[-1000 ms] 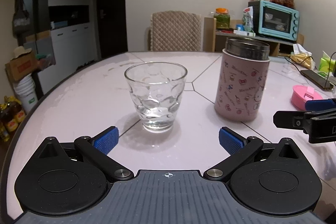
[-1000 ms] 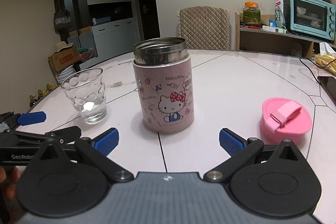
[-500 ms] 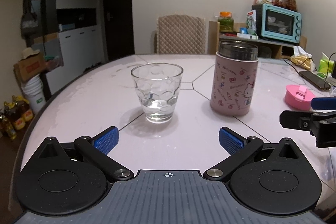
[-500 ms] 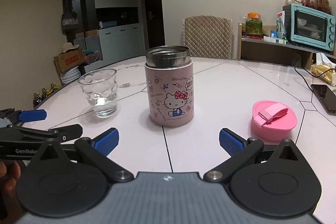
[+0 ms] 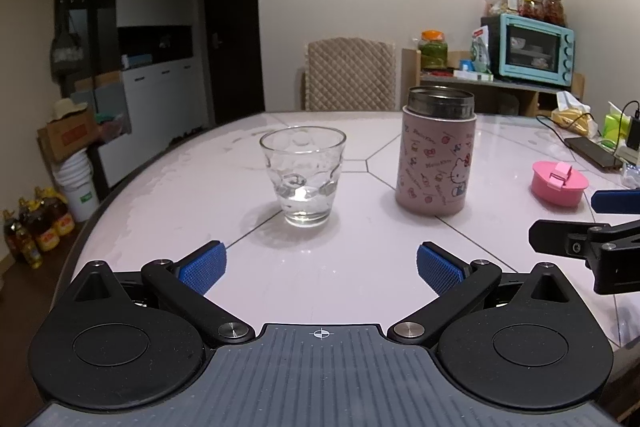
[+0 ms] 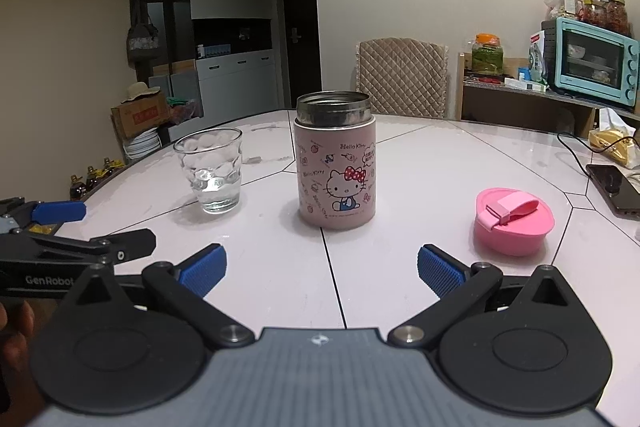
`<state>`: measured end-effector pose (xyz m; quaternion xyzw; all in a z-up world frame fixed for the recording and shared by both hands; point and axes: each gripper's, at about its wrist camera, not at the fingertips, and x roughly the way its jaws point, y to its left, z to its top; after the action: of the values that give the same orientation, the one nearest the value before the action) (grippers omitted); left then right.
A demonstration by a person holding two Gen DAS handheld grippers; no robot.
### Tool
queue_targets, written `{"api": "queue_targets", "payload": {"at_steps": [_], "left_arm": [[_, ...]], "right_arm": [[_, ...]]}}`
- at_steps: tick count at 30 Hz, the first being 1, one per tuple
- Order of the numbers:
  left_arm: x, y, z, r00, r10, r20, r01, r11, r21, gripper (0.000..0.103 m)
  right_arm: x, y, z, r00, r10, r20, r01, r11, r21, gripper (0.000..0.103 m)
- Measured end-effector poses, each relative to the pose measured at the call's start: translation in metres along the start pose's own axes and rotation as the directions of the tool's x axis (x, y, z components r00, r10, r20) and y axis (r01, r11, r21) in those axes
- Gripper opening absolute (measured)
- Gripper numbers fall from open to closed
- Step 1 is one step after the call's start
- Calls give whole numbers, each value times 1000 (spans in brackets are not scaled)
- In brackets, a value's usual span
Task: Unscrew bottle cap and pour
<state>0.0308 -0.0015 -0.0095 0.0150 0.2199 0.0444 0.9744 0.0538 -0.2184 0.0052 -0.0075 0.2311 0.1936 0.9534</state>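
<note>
A pink cartoon-cat bottle (image 5: 436,155) (image 6: 335,163) stands upright on the table with its steel mouth uncovered. Its pink cap (image 5: 559,183) (image 6: 514,221) lies on the table to the right of it. To the bottle's left a clear glass (image 5: 303,175) (image 6: 211,170) holds a little water at the bottom. My left gripper (image 5: 320,267) is open and empty, well short of the glass. My right gripper (image 6: 322,267) is open and empty, short of the bottle. Each gripper shows at the edge of the other's view.
A round pale table (image 5: 200,195) carries a phone (image 6: 612,185) and cable at the far right. Behind it stand a quilted chair (image 6: 402,77), a shelf with a teal oven (image 6: 592,65) and jars. Oil bottles (image 5: 32,227) and boxes sit on the floor at left.
Both grippers have drawn back from the table objects, so the glass, bottle and cap look smaller and farther. Both stay open. Nothing on the table has moved.
</note>
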Motion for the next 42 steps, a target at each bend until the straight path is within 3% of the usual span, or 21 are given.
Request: {"api": "queue_targets", "payload": {"at_steps": [42], "left_arm": [[-16,-2,-7,1000,-14,12,14,1000,-4,103]], "right_arm": [[-24,2,-12,1000,-28,13,28,1000,-2,103]]}}
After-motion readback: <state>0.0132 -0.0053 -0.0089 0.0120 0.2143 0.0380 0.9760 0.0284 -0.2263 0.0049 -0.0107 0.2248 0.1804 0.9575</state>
